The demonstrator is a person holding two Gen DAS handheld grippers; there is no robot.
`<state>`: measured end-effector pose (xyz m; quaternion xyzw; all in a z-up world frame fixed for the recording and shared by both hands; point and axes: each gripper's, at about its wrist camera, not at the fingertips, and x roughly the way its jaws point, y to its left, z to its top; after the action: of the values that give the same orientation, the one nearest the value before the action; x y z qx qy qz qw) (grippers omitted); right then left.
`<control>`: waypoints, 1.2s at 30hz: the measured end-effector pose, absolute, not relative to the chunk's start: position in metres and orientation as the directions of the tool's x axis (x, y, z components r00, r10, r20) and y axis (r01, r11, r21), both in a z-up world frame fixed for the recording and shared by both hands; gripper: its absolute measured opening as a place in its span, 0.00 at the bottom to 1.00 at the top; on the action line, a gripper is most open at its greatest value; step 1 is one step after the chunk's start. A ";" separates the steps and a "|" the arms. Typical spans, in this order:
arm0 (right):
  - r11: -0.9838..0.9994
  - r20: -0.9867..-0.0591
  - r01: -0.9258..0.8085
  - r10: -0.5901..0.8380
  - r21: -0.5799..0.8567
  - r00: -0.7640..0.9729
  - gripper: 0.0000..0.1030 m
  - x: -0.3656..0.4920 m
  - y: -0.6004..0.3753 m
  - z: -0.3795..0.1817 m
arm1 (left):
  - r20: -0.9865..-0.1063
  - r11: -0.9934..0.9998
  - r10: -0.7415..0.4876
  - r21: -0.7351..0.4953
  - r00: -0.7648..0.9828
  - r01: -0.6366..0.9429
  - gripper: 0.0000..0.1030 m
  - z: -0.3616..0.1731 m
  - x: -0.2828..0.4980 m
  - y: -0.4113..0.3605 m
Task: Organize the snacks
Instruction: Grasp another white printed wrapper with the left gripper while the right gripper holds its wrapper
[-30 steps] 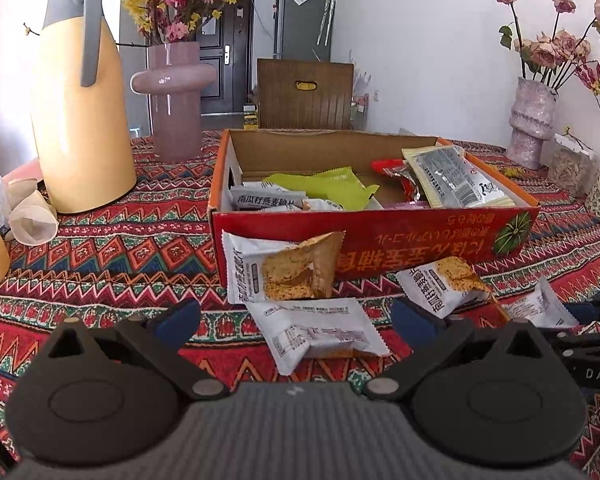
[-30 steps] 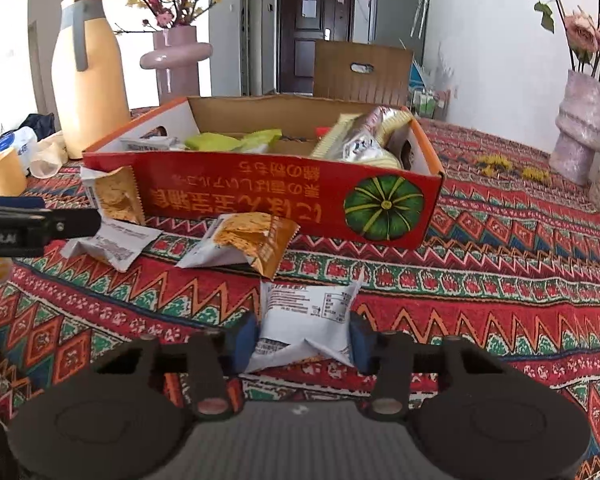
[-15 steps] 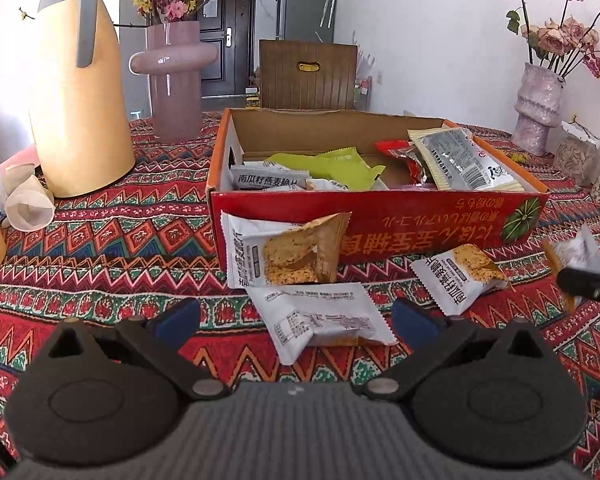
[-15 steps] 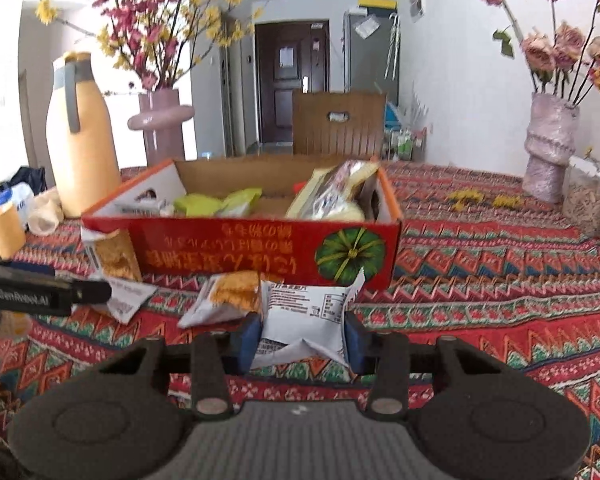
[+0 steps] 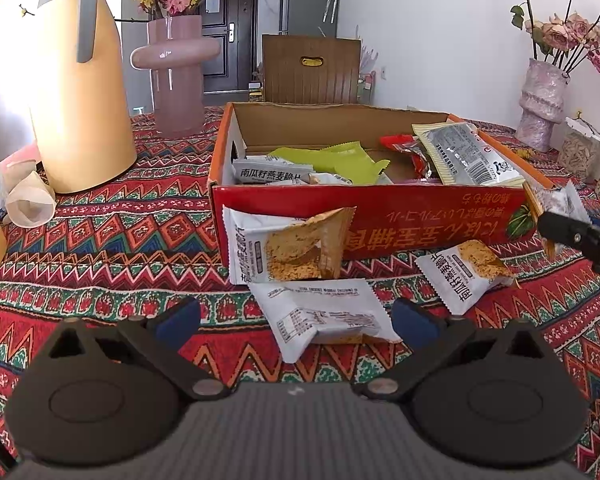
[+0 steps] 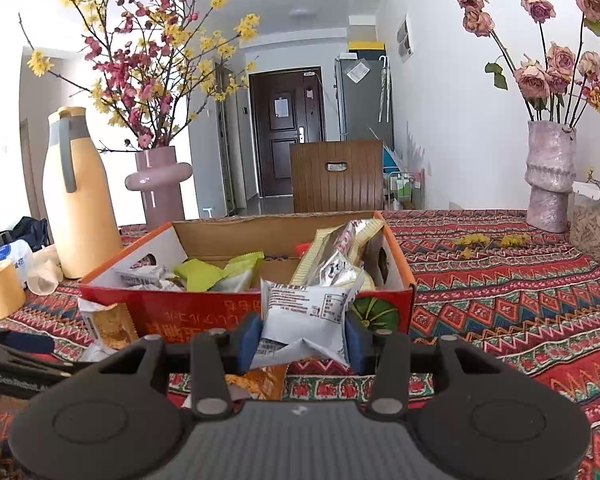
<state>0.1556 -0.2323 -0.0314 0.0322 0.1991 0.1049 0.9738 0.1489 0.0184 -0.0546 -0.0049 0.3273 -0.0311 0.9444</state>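
One packet lifted toward the box

One white packet point(image 6: 306, 316) sits clamped in my right tool point(image 6: 302, 342), blue pads pressing its two sides. Its long axis runs away from me, top edge pointing at the red box point(image 6: 204, 312), printed back facing me. It hangs clear of the surface point(image 6: 500, 280), just in front of the box's near wall. A second ago it lay flat on the cloth between these same pads; since then it has come up and closer to the box. My left tool point(image 5: 296, 320) stands apart, holding nothing, with another packet point(image 5: 324, 314) lying flat on the surface between its fingers.
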 end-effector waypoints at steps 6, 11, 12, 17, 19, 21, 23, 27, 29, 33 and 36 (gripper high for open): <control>0.975 -0.376 -0.185 0.219 0.126 0.900 0.43 0.156 -0.237 -0.036 | -0.619 0.999 -0.049 -0.019 0.784 0.048 1.00 -0.056 0.150 0.017; 0.973 -0.375 -0.185 0.223 0.135 0.900 0.43 0.155 -0.238 -0.039 | -0.629 0.999 -0.037 -0.008 0.776 0.041 1.00 -0.055 0.151 0.015; 0.973 -0.375 -0.185 0.224 0.138 0.899 0.43 0.155 -0.238 -0.039 | -0.640 0.999 -0.038 -0.006 0.767 0.045 1.00 -0.054 0.153 0.014; 0.970 -0.375 -0.188 0.233 0.153 0.897 0.43 0.156 -0.240 -0.039 | -0.687 0.998 -0.010 0.038 0.727 0.050 1.00 -0.048 0.161 -0.002; 0.969 -0.369 -0.192 0.238 0.158 0.899 0.43 0.155 -0.241 -0.038 | -0.711 0.998 0.025 0.059 0.703 0.024 1.00 -0.049 0.168 -0.007; 0.967 -0.360 -0.196 0.243 0.163 0.901 0.43 0.154 -0.242 -0.038 | -0.741 0.999 0.038 0.053 0.670 0.002 1.00 -0.052 0.177 -0.009; 0.966 -0.355 -0.199 0.247 0.168 0.902 0.43 0.153 -0.243 -0.037 | -0.770 0.999 0.040 0.033 0.637 -0.023 1.00 -0.056 0.186 -0.009; 0.963 -0.349 -0.207 0.257 0.174 0.901 0.43 0.151 -0.244 -0.037 | -0.801 0.998 0.060 0.028 0.596 -0.063 1.00 -0.064 0.197 -0.009; 0.961 -0.345 -0.211 0.261 0.177 0.902 0.43 0.151 -0.244 -0.036 | -0.800 0.997 0.060 0.017 0.597 -0.078 1.00 -0.065 0.201 -0.007; 0.959 -0.334 -0.218 0.269 0.182 0.903 0.43 0.149 -0.246 -0.035 | -0.797 0.996 0.061 0.011 0.601 -0.088 1.00 -0.065 0.201 -0.007; 0.957 -0.328 -0.222 0.273 0.185 0.904 0.43 0.147 -0.246 -0.035 | -0.786 0.997 0.051 0.009 0.616 -0.070 0.90 -0.065 0.197 -0.010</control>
<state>0.1473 -0.2464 -0.0354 0.0716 0.1779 0.1270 0.9732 0.1969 -0.0096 -0.0653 -0.0113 0.4371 0.0336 0.8987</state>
